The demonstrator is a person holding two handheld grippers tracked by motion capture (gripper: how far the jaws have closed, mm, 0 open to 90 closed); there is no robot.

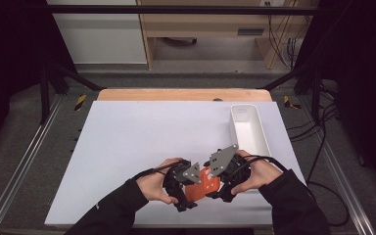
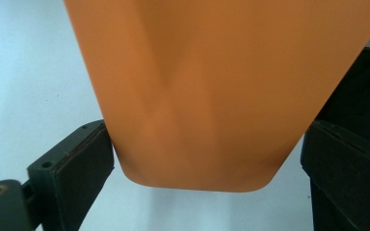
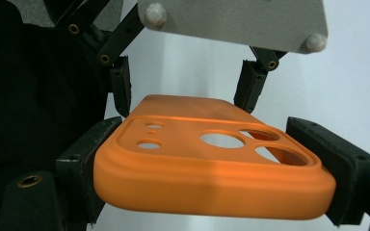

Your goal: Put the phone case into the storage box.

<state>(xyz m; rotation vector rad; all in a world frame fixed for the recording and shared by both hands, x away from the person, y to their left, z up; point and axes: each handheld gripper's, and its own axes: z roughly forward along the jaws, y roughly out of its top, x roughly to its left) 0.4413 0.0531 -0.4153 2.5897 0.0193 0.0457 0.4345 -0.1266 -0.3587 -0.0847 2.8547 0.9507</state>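
Both tongs hold the orange phone case (image 3: 207, 166) between them above the worktop (image 1: 142, 142), right tongs (image 3: 212, 168) clamped on its camera end, left tongs (image 2: 207, 159) gripping the opposite end; pressure should stay even to avoid bending it.

I see a matt, smooth orange phone case (image 3: 207, 168) that looks like soft silicone. My black jaws look like dull hard plastic. Upper right of the high view, a glossy white plastic bin (image 1: 263, 134) sits on matt white tabletop (image 1: 142, 137).
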